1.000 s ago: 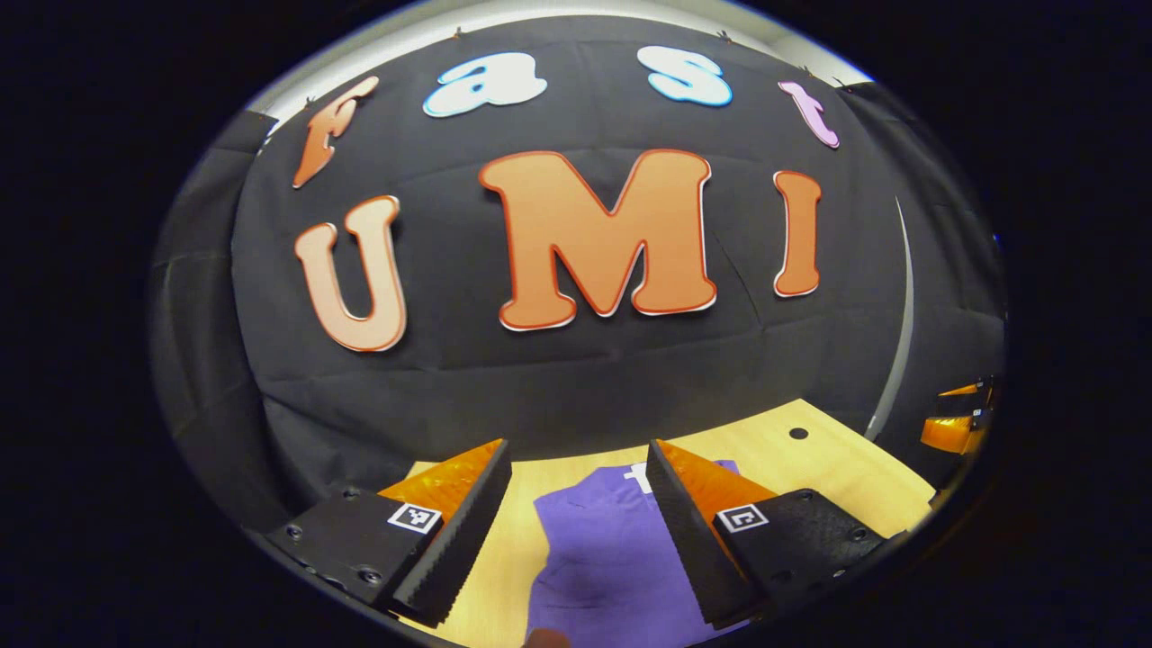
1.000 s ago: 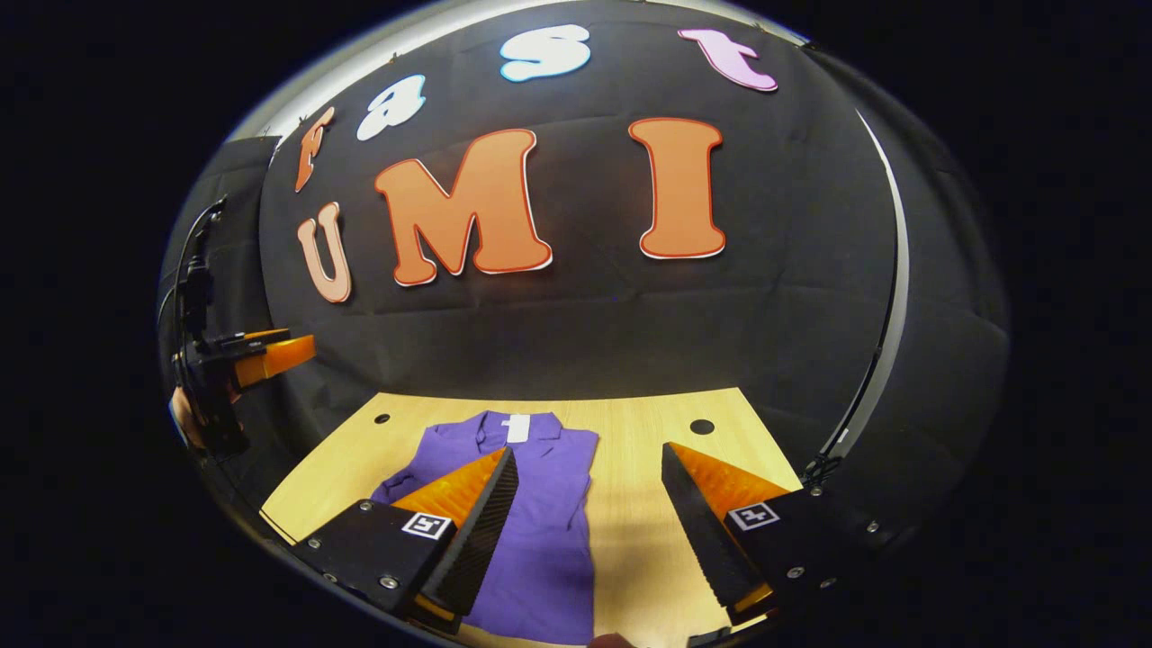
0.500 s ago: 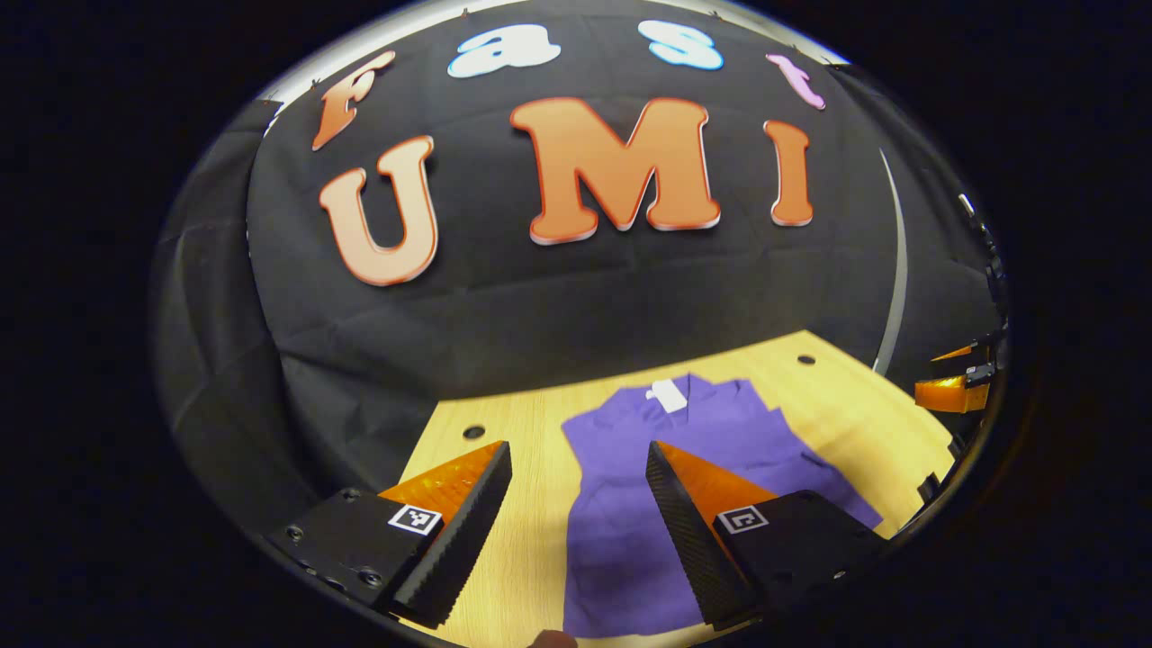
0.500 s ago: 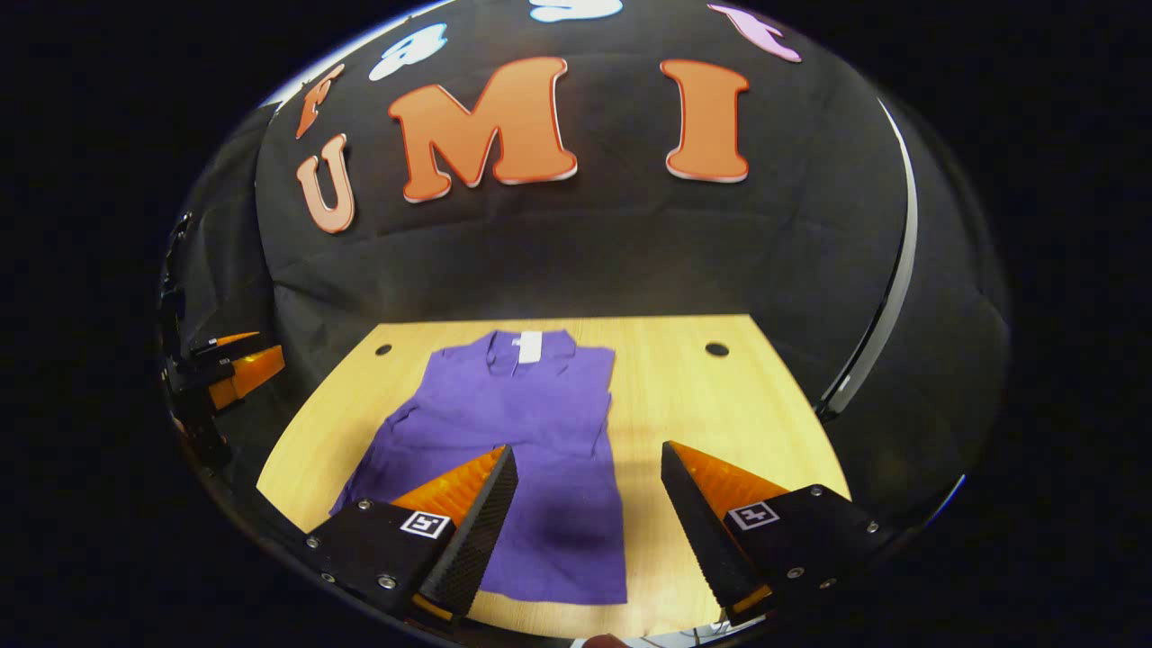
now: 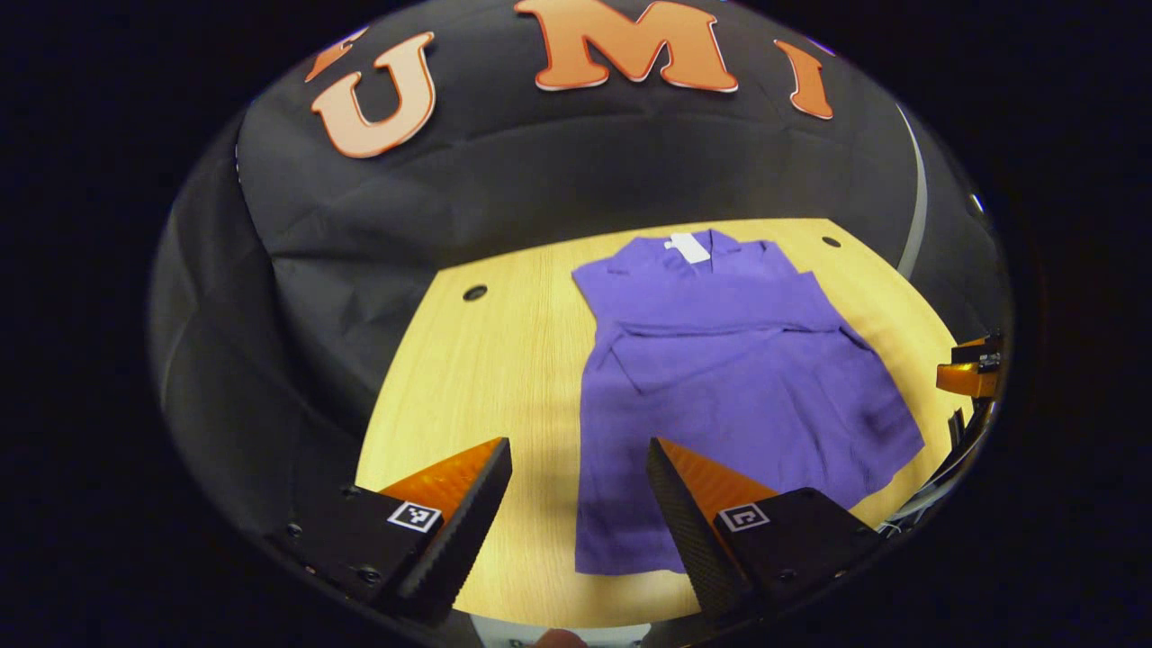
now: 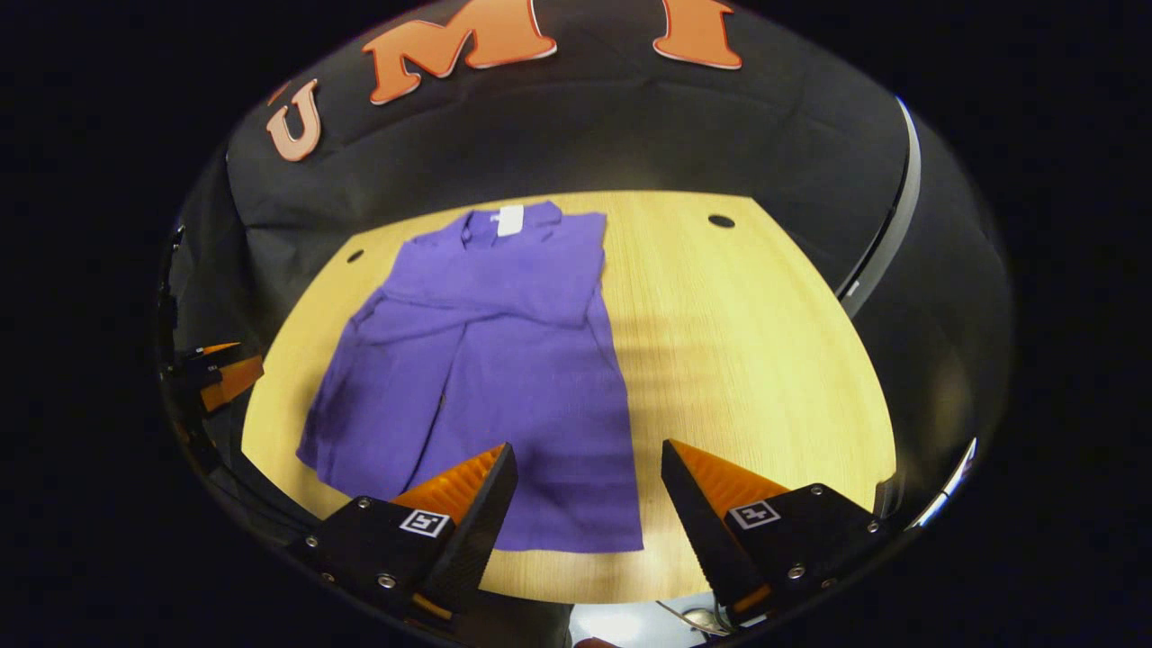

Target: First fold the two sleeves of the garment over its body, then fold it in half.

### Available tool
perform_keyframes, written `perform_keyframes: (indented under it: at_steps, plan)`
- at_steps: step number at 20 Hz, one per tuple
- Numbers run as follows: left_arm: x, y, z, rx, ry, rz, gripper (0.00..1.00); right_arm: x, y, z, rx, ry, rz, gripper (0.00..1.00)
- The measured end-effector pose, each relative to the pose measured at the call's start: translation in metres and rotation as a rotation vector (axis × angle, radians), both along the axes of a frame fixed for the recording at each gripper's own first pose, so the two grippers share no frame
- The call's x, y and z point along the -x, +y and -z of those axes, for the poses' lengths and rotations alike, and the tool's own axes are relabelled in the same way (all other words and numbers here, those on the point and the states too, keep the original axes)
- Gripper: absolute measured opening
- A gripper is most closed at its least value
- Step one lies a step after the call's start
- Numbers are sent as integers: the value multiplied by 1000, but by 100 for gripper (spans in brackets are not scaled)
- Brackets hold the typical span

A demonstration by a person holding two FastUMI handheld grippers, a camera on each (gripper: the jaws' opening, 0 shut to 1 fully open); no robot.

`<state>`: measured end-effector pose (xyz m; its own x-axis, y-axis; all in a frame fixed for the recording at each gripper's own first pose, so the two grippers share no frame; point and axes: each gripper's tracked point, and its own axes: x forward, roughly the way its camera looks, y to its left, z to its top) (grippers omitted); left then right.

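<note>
A purple garment lies flat on a pale wooden table, collar toward the booth's black cloth wall and hem toward the near edge. A white tag marks the neckline. Both sleeves appear already laid across the chest — a horizontal band of doubled fabric crosses the body below the collar, seen in both gripper views — so the sleeve stage of the task is judged complete and the fold in half is the step in hand.

The left gripper hangs above the near edge of the table, its fingers spread wide and holding nothing; the garment's left hem corner lies just below and between them. The right gripper is held in mirror fashion over the opposite hem corner, fingers likewise spread and empty, with the hem edge passing between them. Each gripper also appears at the margin of the other's view, well out to the side.

This paired placement follows from the fold to come: taking the hem at its two corners would let the lower half be carried toward the collar as one straight edge, without skewing. The wide opening leaves room to descend around the thin cloth. The likely difficulty is pinching a single flat layer off the table — a finger may slide over the fabric, or drag it and disturb the folded sleeves.

Round holes pierce the table's far corners, clear of the garment.
</note>
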<state>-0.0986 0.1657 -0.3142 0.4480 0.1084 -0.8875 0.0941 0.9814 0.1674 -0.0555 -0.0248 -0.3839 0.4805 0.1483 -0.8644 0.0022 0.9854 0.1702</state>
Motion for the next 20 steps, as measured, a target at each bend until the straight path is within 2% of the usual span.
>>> perform_keyframes:
  at_steps: [3, 10, 15, 18, 20]
  plan:
    - [24, 4, 33, 9, 82, -44, 96, 21, 2, 25, 6, 73, -6, 97]
    - [72, 18, 77, 30, 278, -50, 96, 52, 9, 70, -8, 216, -13, 97]
    - [100, 22, 90, 86, 405, -160, 96, 57, 11, 85, -3, 273, -22, 97]
    - [112, 16, 100, 125, 479, -188, 97, 58, 10, 90, 1, 309, -11, 96]
    - [111, 16, 103, 141, 485, -212, 96, 57, 10, 90, 3, 322, -4, 94]
